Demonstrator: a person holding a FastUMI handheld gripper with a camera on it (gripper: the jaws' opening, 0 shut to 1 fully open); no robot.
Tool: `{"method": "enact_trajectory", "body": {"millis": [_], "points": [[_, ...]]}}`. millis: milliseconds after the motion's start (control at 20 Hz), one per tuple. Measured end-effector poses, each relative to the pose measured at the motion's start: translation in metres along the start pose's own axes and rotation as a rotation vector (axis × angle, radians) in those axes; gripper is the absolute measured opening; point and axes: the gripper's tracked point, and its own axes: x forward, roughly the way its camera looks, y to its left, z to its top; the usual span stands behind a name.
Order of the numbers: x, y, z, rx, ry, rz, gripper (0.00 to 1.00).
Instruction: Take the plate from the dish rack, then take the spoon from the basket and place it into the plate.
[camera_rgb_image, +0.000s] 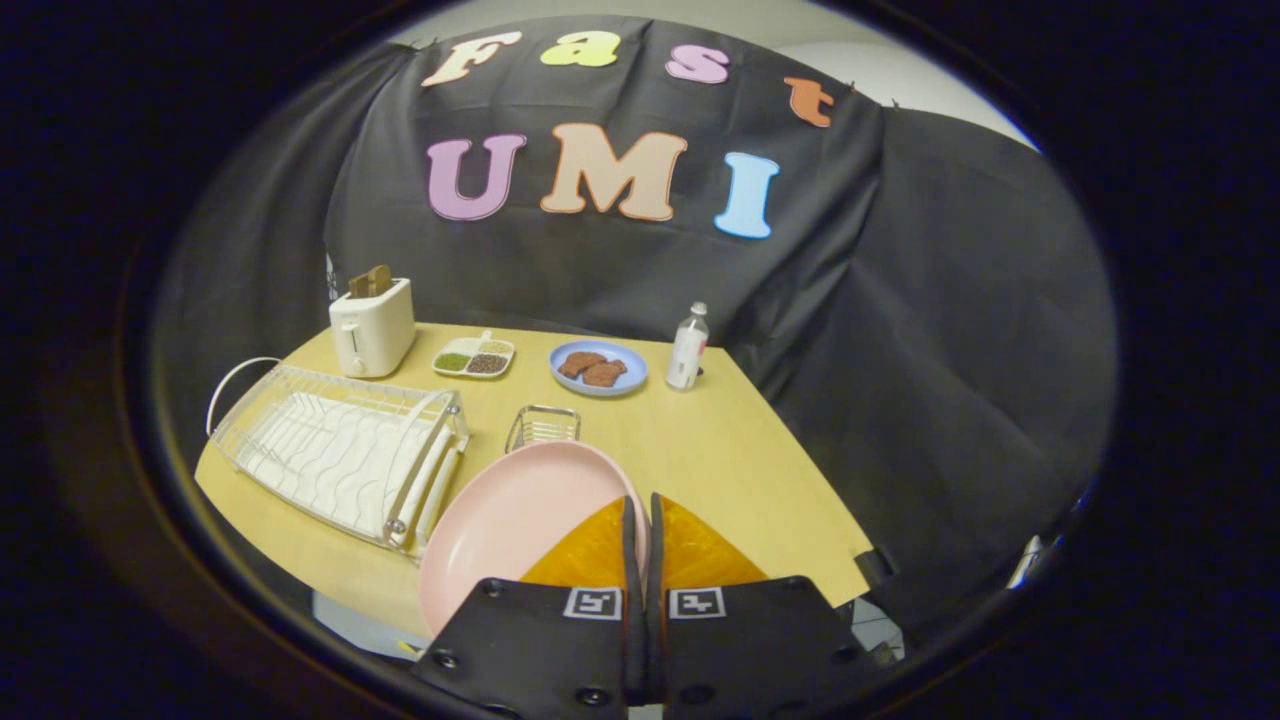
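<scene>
Meanwhile, the jaws pinch the pink plate (510, 520) (rim clamped) above the wooden table (720, 460) beside the dish rack (340, 450).

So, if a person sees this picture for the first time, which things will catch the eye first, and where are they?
First comes the pink plate, held by its rim between the gripper fingers, which are closed on it, above the near end of the wooden table. Next to it on one side lies the white dish rack, now without dishes. Beyond them, near the black wall, stand a white toaster, a blue plate with brown food and a small bottle.
</scene>
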Motion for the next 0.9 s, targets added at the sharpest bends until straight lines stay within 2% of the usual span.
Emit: {"method": "enact_trajectory", "body": {"millis": [500, 900], "points": [[0.036, 0.003, -0.051, 0.169, 0.016, 0.103, 0.03], [0.067, -0.01, -0.081, 0.231, 0.063, 0.134, 0.03]]}}
